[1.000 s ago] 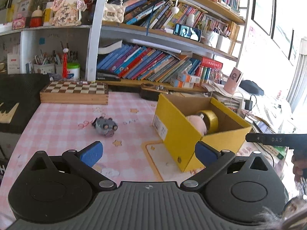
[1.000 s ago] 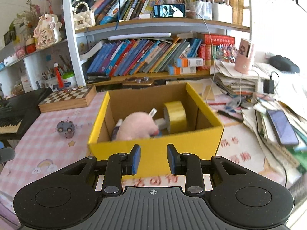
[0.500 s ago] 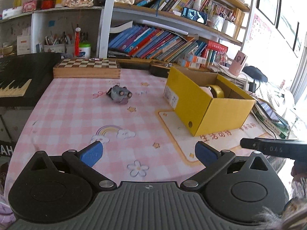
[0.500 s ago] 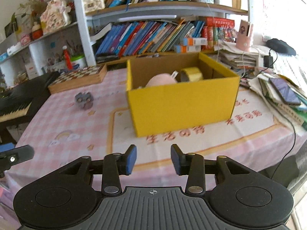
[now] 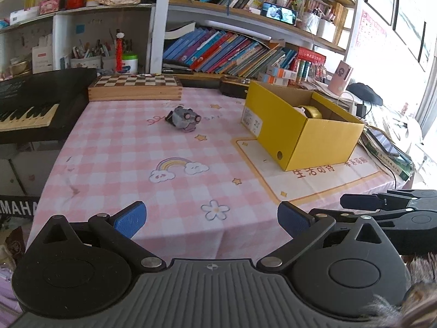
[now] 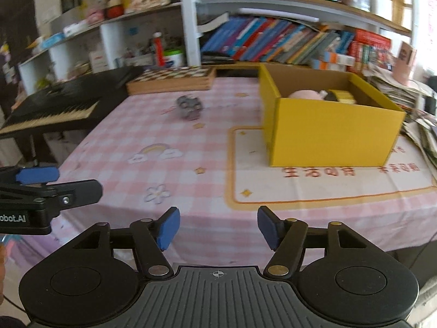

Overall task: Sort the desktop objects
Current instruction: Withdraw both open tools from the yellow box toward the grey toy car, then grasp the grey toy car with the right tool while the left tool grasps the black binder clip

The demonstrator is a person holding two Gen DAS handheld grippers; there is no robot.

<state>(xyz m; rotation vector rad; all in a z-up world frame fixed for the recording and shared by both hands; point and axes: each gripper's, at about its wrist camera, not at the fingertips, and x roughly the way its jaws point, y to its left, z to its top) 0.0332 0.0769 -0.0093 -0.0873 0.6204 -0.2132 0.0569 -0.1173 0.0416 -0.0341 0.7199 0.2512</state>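
A small grey toy car [image 5: 183, 118] [image 6: 189, 107] lies on the pink checked tablecloth, left of the yellow cardboard box [image 5: 314, 139] [image 6: 331, 134]. Inside the box rest a pink plush [image 6: 305, 94] and a yellow tape roll [image 5: 310, 111] [image 6: 341, 97]. My left gripper [image 5: 211, 220] hangs over the table's near edge, open, nothing between its blue pads. My right gripper [image 6: 217, 228] is also back at the near edge; its jaws are opening and hold nothing. Each gripper shows at the side of the other's view.
A wooden chessboard box [image 5: 135, 87] sits at the back of the table. A black keyboard [image 5: 30, 109] stands to the left. Shelves of books rise behind. Piled papers, a phone [image 5: 383, 143] and cables crowd the right edge.
Both grippers have drawn back from the box toward the near table edge, so box and toy car look farther off. The right gripper's jaws went from nearly shut to spread apart.
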